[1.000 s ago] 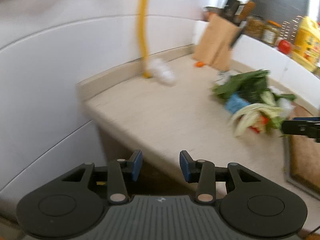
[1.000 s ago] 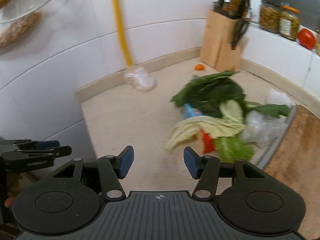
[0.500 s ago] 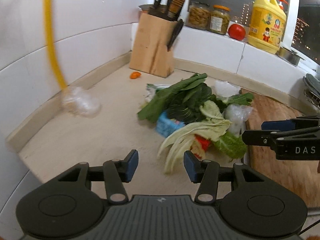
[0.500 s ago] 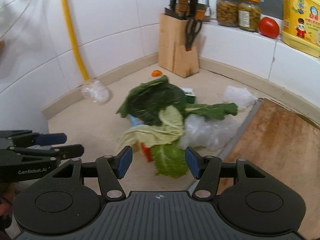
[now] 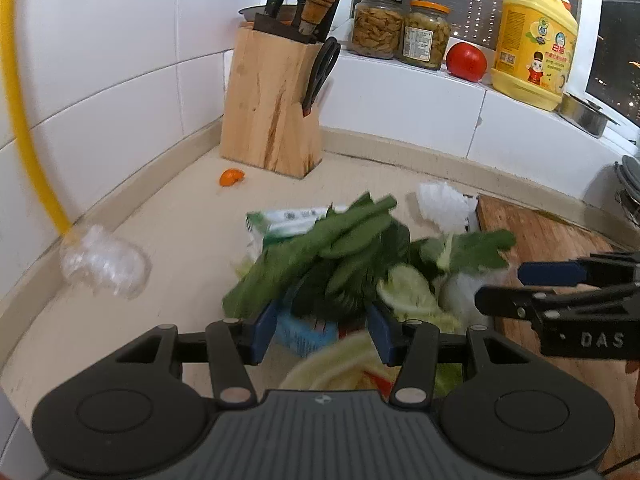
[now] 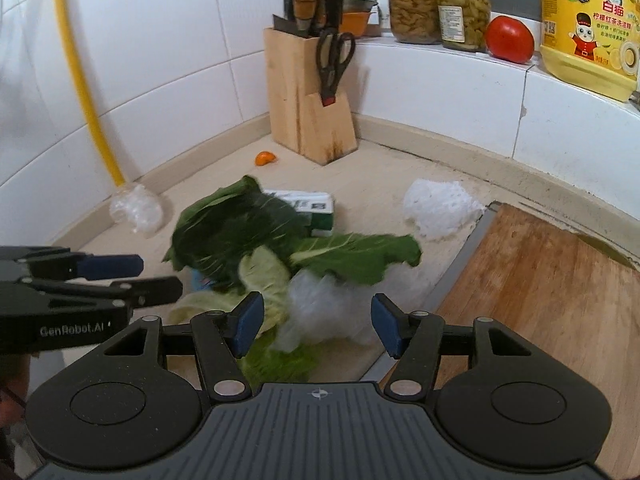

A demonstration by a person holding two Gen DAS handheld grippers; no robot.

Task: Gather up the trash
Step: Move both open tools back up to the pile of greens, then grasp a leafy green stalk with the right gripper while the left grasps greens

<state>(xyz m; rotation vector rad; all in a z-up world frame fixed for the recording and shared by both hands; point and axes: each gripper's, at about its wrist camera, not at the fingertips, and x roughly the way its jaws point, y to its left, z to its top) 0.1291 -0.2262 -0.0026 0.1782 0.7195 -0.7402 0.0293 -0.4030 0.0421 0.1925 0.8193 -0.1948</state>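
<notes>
A heap of trash lies on the beige counter: dark green leaves [image 5: 328, 256] [image 6: 236, 228], pale cabbage leaves [image 6: 264, 276], a blue packet [image 5: 304, 330], a green-white carton [image 6: 316, 208], clear plastic film [image 6: 324, 304] and white foam netting [image 6: 440, 208] [image 5: 444, 204]. My left gripper [image 5: 322, 330] is open and empty, low over the heap's near edge. My right gripper [image 6: 316, 326] is open and empty, just above the plastic film. Each gripper shows in the other's view: the right one [image 5: 560, 292], the left one [image 6: 92, 276].
A crumpled clear bag [image 5: 104, 266] lies by the yellow hose [image 6: 80, 76]. An orange peel [image 6: 265, 157] sits near the knife block [image 6: 308, 92]. A wooden cutting board [image 6: 552, 288] is on the right. Jars [image 5: 400, 30], a tomato [image 6: 510, 38] and a yellow detergent jug [image 5: 534, 36] stand on the ledge.
Both grippers have swung from the counter's left end toward the heap and moved in close over it. Both stay open.
</notes>
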